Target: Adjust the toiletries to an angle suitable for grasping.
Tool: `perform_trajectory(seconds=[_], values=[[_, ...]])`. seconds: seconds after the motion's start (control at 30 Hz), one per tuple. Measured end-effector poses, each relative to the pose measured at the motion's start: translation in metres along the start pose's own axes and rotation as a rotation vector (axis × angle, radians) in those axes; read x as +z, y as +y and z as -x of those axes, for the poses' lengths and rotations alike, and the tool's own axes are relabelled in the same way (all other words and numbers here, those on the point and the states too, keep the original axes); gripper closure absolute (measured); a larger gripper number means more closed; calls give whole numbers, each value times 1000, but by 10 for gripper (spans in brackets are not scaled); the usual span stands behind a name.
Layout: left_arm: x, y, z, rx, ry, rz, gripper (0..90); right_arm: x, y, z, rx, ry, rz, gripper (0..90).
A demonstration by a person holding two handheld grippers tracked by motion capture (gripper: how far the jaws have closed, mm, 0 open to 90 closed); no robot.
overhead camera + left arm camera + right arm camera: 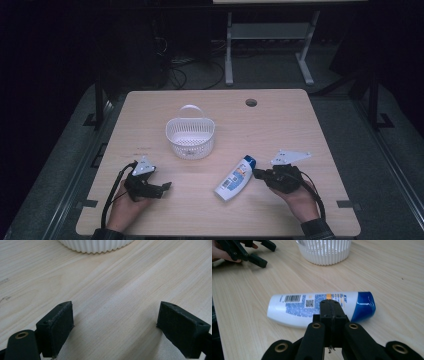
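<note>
A white bottle with a blue cap (235, 178) (317, 307) lies on its side on the wooden table (280, 125), label up, right of centre. My right gripper (258, 174) (331, 305) is shut with nothing in it, its tip just short of the bottle's capped end. A white slotted basket with a handle (190, 135) (325, 250) stands upright at mid-table. My left gripper (166, 186) (115, 320) rests open near the front left, pointing right over bare wood; the basket's base (95, 245) lies ahead of it. The left gripper (265, 253) also appears far off in the right gripper view.
A round cable hole (251, 102) sits near the table's far edge. Beyond the table are dark floor, cables and a white desk frame (270, 35). Bare wood lies between the basket and both grippers.
</note>
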State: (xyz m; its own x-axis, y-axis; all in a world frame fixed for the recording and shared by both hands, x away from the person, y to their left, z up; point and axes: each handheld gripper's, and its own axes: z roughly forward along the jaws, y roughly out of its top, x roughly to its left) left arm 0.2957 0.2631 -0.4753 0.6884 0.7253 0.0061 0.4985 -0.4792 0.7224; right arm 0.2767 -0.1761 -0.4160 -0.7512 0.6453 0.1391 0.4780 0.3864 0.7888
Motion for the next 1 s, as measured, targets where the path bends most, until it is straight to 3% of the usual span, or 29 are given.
perform_trajectory(seconds=[0.23,0.33,1.0], values=[[0,0,0,-2,0,2,128,12,8,-5,-2,62,1,897],[0,0,0,-2,0,3,128,18,13,-6,23,84,1,897],[0,0,0,-1,1,3,128,51,29,-19,0,109,-6,896]])
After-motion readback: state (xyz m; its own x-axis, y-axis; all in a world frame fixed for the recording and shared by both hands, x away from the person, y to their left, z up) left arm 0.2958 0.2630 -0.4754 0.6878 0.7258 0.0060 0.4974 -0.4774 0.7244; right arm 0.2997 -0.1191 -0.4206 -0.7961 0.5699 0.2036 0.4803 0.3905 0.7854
